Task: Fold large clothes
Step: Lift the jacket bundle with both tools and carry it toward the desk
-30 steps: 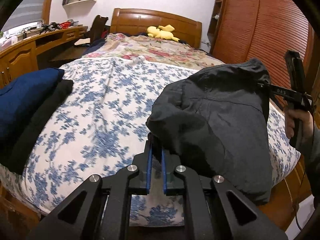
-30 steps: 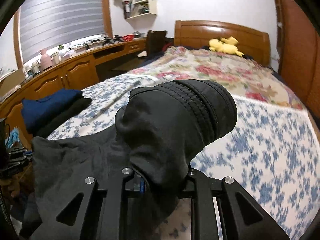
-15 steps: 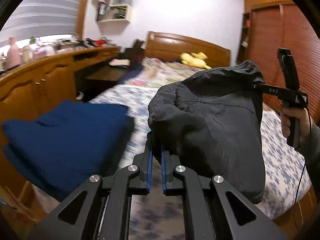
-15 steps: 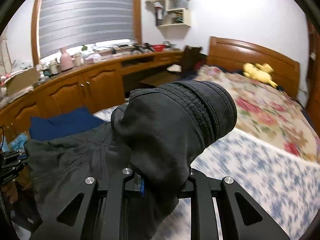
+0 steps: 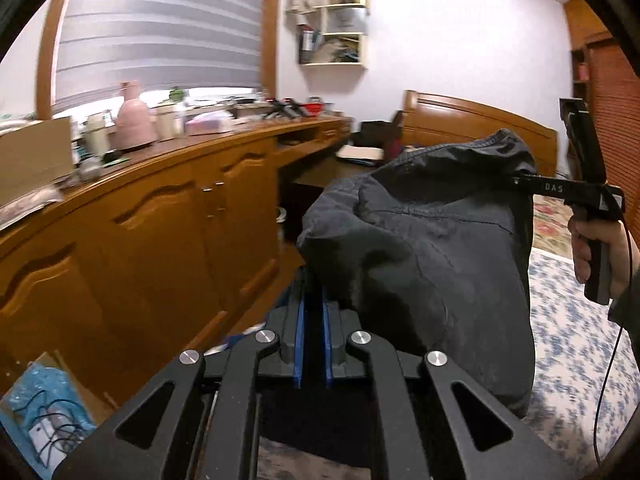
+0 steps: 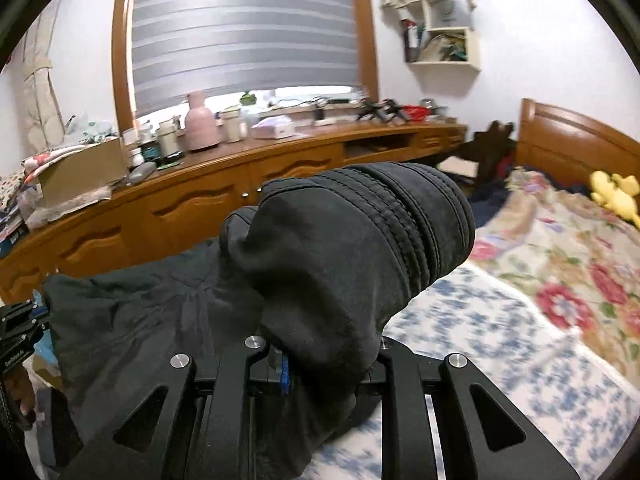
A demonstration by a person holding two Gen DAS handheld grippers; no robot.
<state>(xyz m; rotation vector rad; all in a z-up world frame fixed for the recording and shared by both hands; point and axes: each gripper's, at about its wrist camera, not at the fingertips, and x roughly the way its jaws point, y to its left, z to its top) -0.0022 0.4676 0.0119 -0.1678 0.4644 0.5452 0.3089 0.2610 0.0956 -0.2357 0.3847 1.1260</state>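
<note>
Two grippers, one garment, one bedroom.

Room: white walls; wooden-framed window with grey striped blind (image 6: 244,28); corner wall shelf (image 6: 444,28), crowded. Long curved wooden cabinet (image 5: 168,216) under the window, glossy orange-brown, panelled doors with small metal handles; its top is cluttered, with a matte pink vase (image 6: 200,122) and a cardboard box (image 6: 82,170) among the items. Slatted wooden wardrobe door (image 5: 618,120) at far right in the left view.

Surface: bed (image 6: 492,344) with white sheet in blue floral print; further up, a cream cover with red flowers; yellow soft toy (image 6: 614,194) near the curved wooden headboard (image 6: 580,144).

Task item: dark garment (image 5: 432,248), charcoal woven fabric, matte and creased, lifted clear of the bed and hanging slack between the two tools. A thick bunched roll with ribbed stitched seams fills the right view.

Left gripper (image 5: 312,304): black linkage, blue pads, jaws narrow, pinching one garment edge.

Right gripper (image 6: 324,356): jaws clamped on the bunched cloth, tips buried in fabric. Seen from the left view, a bare hand (image 5: 600,252) grips its handle.
</note>
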